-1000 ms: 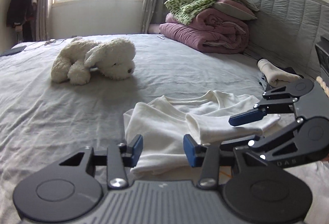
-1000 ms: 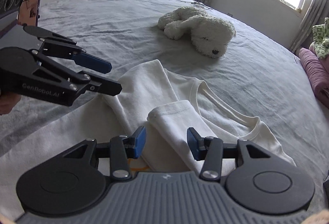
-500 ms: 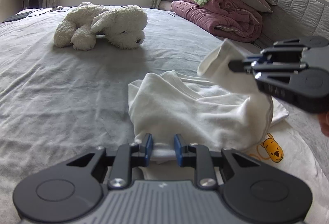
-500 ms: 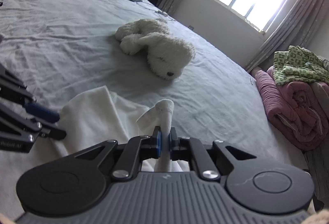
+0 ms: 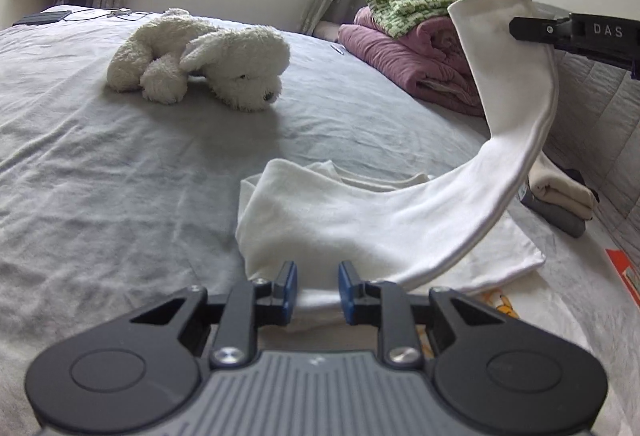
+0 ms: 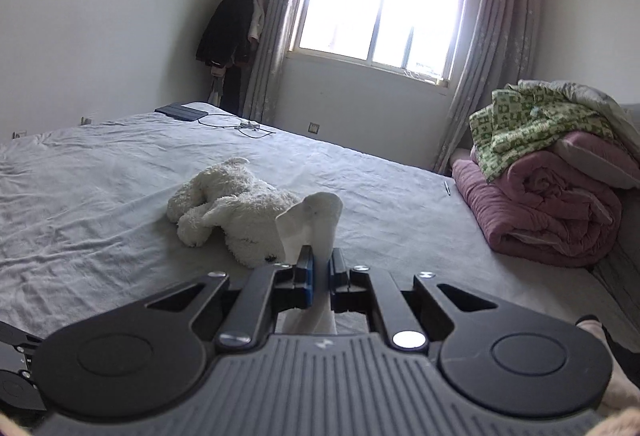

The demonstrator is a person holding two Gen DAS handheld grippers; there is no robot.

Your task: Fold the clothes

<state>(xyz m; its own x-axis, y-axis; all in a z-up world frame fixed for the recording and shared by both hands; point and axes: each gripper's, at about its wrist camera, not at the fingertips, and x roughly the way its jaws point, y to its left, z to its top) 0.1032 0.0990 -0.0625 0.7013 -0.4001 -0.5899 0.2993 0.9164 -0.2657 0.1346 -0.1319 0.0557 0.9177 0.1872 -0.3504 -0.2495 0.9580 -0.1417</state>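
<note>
A white T-shirt (image 5: 340, 220) lies half folded on the grey bed sheet (image 5: 100, 175). My left gripper (image 5: 317, 290) sits low at the shirt's near edge, its blue pads narrowed onto a fold of white cloth that fills the gap between them. My right gripper (image 6: 320, 272) is shut on the shirt's sleeve (image 6: 316, 215), with the cuff sticking up past its tips. In the left wrist view that sleeve (image 5: 516, 107) rises in a long arc from the shirt to the right gripper (image 5: 520, 27) high at the right.
A white plush dog (image 5: 208, 59) lies further back on the bed. Rolled pink and green quilts (image 5: 420, 47) are stacked by the padded headboard (image 5: 600, 107). Folded beige clothes (image 5: 560, 191) rest at the right. A dark tablet (image 6: 182, 111) with a cable lies at the far edge.
The right gripper closed on the sleeve and lifted it high off the shirt. The left gripper narrowed from open onto the shirt's near edge and stayed low.
</note>
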